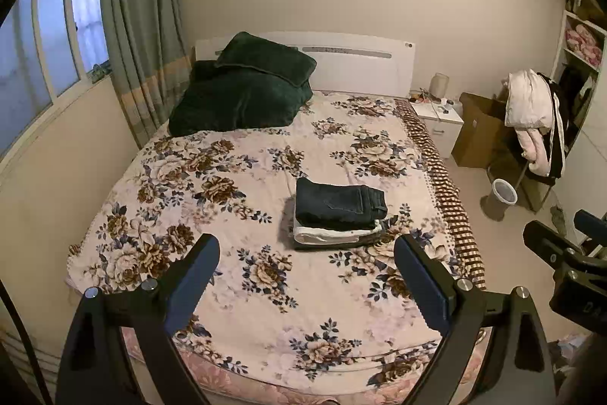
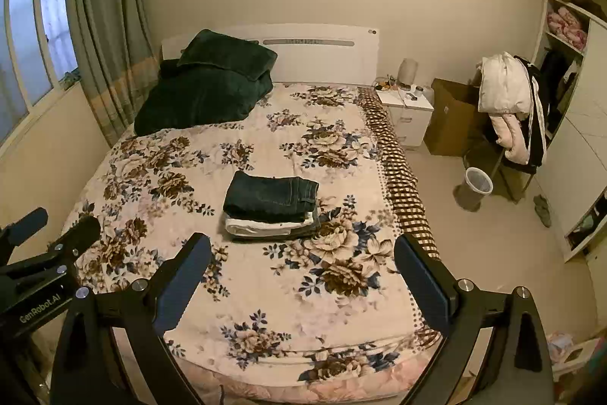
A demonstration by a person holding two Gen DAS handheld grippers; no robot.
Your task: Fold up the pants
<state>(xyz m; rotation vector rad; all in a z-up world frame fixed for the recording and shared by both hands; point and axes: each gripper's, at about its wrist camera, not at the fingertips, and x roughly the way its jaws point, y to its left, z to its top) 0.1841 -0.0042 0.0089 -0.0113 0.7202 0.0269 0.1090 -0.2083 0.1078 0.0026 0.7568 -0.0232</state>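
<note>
A folded pair of dark jeans (image 1: 339, 202) lies on top of a small stack of folded pants, one white (image 1: 334, 234), on the floral bedspread (image 1: 227, 177) in the middle of the bed. The stack also shows in the right wrist view (image 2: 271, 198). My left gripper (image 1: 307, 276) is open and empty, held above the foot of the bed, well short of the stack. My right gripper (image 2: 303, 272) is open and empty, at about the same distance. The right gripper shows at the right edge of the left wrist view (image 1: 561, 253), and the left gripper at the left edge of the right wrist view (image 2: 41, 245).
Dark green pillows (image 1: 242, 90) lie at the head of the bed. A white nightstand (image 1: 440, 122), a cardboard box (image 1: 478, 131), a chair draped with clothes (image 1: 535, 116) and a wastebasket (image 1: 500, 198) stand right of the bed. A window and curtain (image 1: 140, 37) are at the left.
</note>
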